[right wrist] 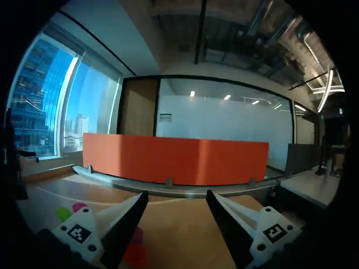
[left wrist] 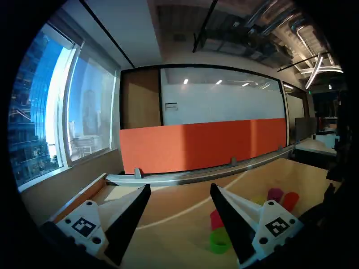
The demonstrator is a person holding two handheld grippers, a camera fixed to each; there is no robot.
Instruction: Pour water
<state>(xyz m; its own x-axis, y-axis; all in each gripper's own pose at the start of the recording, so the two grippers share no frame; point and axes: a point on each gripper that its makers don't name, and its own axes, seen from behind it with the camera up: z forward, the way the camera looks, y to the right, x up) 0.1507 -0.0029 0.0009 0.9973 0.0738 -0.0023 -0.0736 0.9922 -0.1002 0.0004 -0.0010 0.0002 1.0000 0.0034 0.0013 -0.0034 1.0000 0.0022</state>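
My left gripper (left wrist: 179,188) hangs open above a wooden table (left wrist: 179,215), nothing between its fingers. Small coloured cups stand to its right: a green cup (left wrist: 220,240) and a pink-red cup (left wrist: 216,219) partly behind the right finger, and farther off a magenta cup (left wrist: 274,194), an orange-red cup (left wrist: 291,201) and a yellowish cup (left wrist: 259,201). My right gripper (right wrist: 176,195) is open and empty too. In the right gripper view a green cup (right wrist: 63,213) and a magenta cup (right wrist: 79,206) sit at the left. A red cup (right wrist: 134,254) and a purple cup (right wrist: 137,235) peek from behind the left finger.
An orange partition (left wrist: 202,143) on a metal rail (left wrist: 197,175) closes the table's far edge. Large windows (left wrist: 49,121) run along the left. A second desk (right wrist: 309,184) stands at the right, and a glass wall (right wrist: 224,130) lies behind the partition.
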